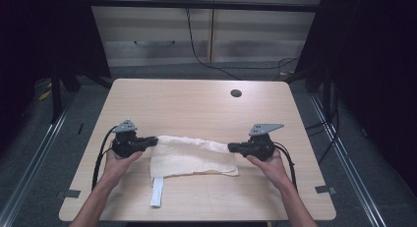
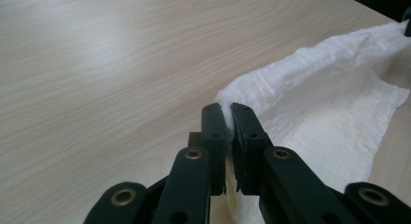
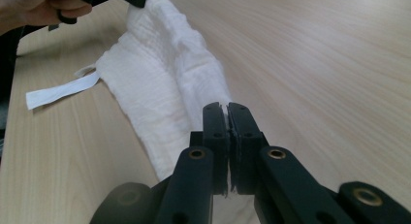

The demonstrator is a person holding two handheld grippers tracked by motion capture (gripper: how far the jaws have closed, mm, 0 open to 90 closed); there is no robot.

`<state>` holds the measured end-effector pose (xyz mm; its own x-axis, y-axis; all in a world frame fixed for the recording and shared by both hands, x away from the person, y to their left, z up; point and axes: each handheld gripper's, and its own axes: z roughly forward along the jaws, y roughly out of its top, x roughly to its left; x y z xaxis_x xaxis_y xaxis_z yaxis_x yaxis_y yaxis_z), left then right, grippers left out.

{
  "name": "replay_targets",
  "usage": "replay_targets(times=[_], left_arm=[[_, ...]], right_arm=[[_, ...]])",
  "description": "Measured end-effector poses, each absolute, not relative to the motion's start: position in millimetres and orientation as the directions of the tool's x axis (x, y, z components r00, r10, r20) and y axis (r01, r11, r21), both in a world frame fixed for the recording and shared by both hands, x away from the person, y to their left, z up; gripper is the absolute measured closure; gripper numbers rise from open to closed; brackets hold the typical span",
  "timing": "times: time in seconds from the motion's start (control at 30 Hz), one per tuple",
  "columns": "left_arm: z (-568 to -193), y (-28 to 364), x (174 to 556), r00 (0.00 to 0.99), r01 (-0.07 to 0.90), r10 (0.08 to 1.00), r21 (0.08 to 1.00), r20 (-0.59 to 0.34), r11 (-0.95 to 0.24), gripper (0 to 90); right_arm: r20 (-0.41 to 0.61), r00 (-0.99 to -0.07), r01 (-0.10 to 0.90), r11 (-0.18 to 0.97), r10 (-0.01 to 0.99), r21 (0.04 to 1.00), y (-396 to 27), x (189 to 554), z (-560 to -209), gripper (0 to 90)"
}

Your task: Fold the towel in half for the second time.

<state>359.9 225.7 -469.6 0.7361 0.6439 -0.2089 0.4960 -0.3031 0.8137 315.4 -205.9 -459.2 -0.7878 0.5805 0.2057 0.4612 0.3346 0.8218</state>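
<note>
A white waffle-weave cloth (image 1: pixel 193 156) lies stretched across the near middle of the wooden table (image 1: pixel 196 104), its far edge lifted between my two grippers. My left gripper (image 1: pixel 154 141) is shut on the cloth's left corner; in the left gripper view the black jaws pinch the cloth (image 2: pixel 310 93) at the left gripper's tips (image 2: pixel 228 110). My right gripper (image 1: pixel 231 148) is shut on the right corner, and the right gripper's tips (image 3: pixel 227 109) clamp the cloth (image 3: pixel 160 83) in the right gripper view. A white tag strip (image 1: pixel 156 191) hangs from the cloth's near left edge, also the tag (image 3: pixel 58 92).
A round cable hole (image 1: pixel 236 93) sits at the far right of the table. Cables (image 1: pixel 206 60) run over the floor behind. Dark curtains flank both sides. The person's other hand (image 3: pixel 34 8) holds the left gripper far off in the right gripper view.
</note>
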Motion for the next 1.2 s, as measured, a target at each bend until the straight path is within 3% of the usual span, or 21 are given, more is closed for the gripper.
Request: replay_targets(times=[0.8, 1.2], left_arm=[[-463.9, 222.0, 351.0, 0.762, 0.463, 0.623, 0.823, -0.18, -0.328, 84.9], [-450.1, 220.2, 336.4, 0.791, 0.408, 0.598, 0.843, -0.134, -0.351, 84.6]], right_arm=[[0.185, -0.804, 0.508, 0.492, 0.565, 0.706, -192.0, 285.4, -493.9, 87.8], [0.217, -0.785, 0.546, 0.483, 0.58, 0.685, -187.7, 289.6, -498.6, 88.1]])
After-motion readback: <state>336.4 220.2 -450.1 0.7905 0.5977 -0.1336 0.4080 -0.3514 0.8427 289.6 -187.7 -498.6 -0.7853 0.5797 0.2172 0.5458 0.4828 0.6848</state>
